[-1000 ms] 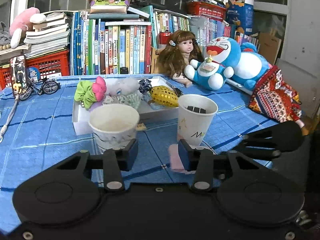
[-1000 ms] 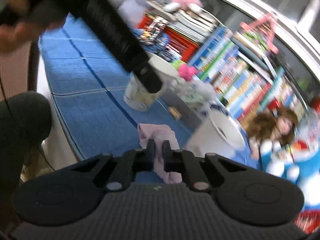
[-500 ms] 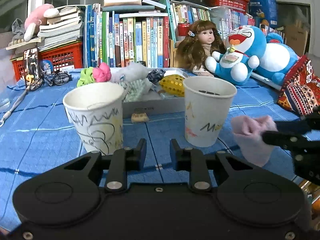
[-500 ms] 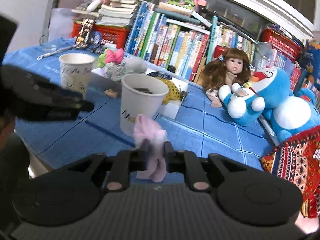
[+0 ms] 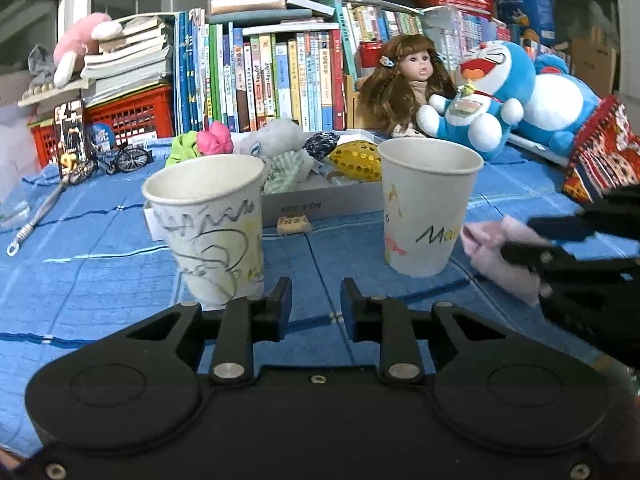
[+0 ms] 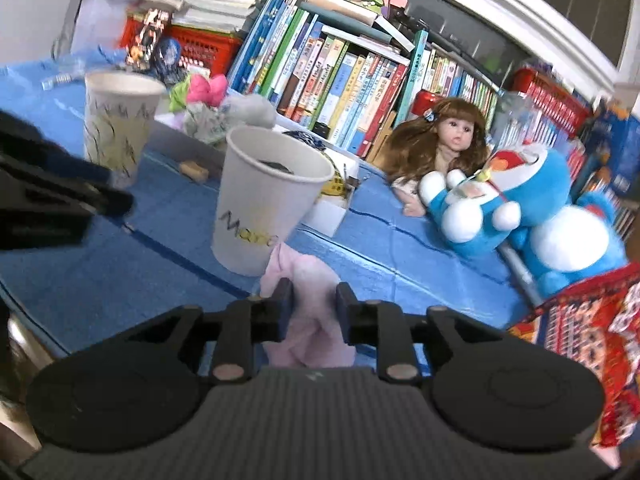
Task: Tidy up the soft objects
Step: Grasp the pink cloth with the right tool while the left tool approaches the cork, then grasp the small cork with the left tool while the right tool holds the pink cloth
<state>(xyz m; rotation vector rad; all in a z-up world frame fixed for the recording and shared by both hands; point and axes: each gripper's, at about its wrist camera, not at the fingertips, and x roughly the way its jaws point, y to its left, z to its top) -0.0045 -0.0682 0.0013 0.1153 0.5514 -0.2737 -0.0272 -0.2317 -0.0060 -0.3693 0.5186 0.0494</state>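
A pink cloth [image 6: 308, 280] lies crumpled on the blue tablecloth, against the base of the paper cup marked with lettering [image 6: 264, 200]. My right gripper [image 6: 314, 300] straddles the cloth; its jaws are opening and the pads no longer squeeze it. From the left wrist view the same cloth [image 5: 492, 240] shows between the right gripper's fingers [image 5: 520, 254], right of that cup [image 5: 428, 204]. My left gripper [image 5: 314, 304] is shut with nothing in it, low before the gap between this cup and a scribbled cup [image 5: 212, 232]. The lettered cup holds something dark.
A white tray [image 5: 320, 204] behind the cups holds a pink bow, green scrunchie, grey plush and yellow ball. A small wooden block [image 5: 294, 224] lies in front of it. A doll [image 5: 404, 80], a blue plush [image 5: 492, 92], books and red crates line the back; a patterned cloth [image 5: 600, 152] lies right.
My left gripper sank toward the table and narrowed its jaws. My right gripper swung round to face the shelf, and its jaws parted from the pink cloth, which now sits by the lettered cup.
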